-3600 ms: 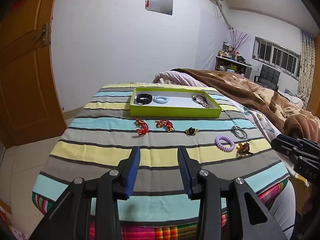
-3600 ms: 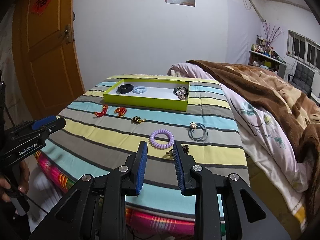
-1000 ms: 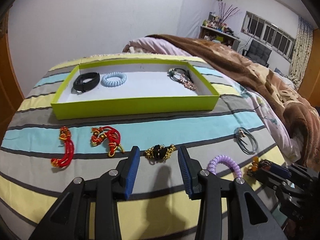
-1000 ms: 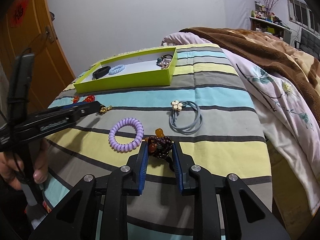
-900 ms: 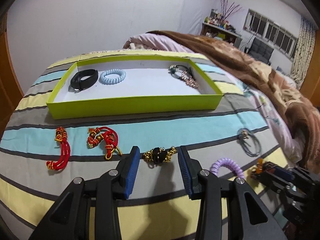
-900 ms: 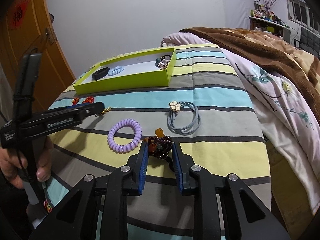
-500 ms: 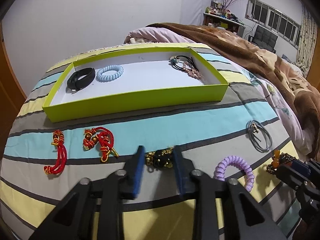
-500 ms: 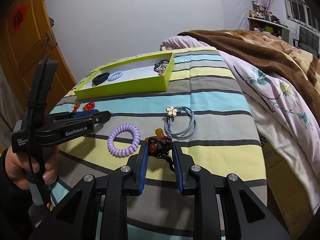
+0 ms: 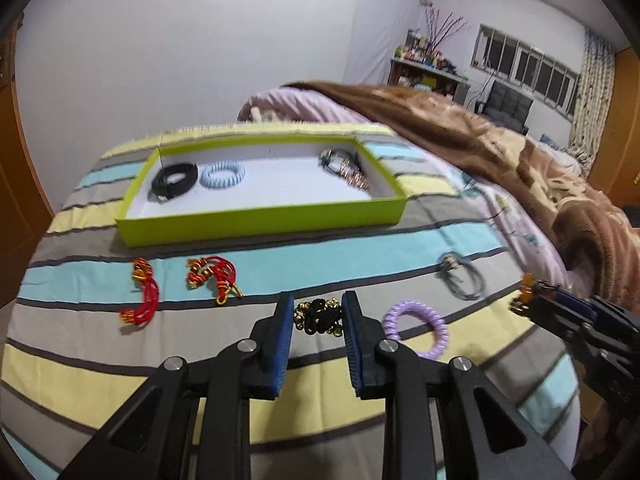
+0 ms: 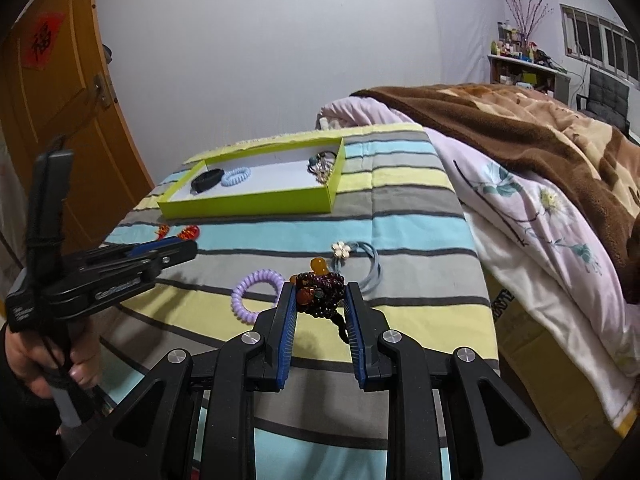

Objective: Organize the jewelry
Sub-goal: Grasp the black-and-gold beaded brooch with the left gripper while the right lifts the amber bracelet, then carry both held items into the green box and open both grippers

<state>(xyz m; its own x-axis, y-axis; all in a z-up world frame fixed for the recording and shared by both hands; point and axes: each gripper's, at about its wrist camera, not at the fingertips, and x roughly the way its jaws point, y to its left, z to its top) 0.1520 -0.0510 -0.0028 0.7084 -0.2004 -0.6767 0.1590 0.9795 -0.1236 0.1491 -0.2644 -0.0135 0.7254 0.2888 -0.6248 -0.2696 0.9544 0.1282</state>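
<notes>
With both jaws clamped, left gripper [image 9: 316, 320] on black-and-gold charm [image 9: 319, 317], right gripper [image 10: 320, 300] on beaded bracelet [image 10: 320, 294]: green tray [image 9: 260, 220] at twelve o'clock, nearer the left.

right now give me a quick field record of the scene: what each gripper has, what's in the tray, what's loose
left gripper: shut on black-gold piece
right gripper: shut on dark bead bracelet
tray: black band, blue coil tie, bead tangle
loose on cloth: two red charms, purple coil tie, grey tie
</notes>
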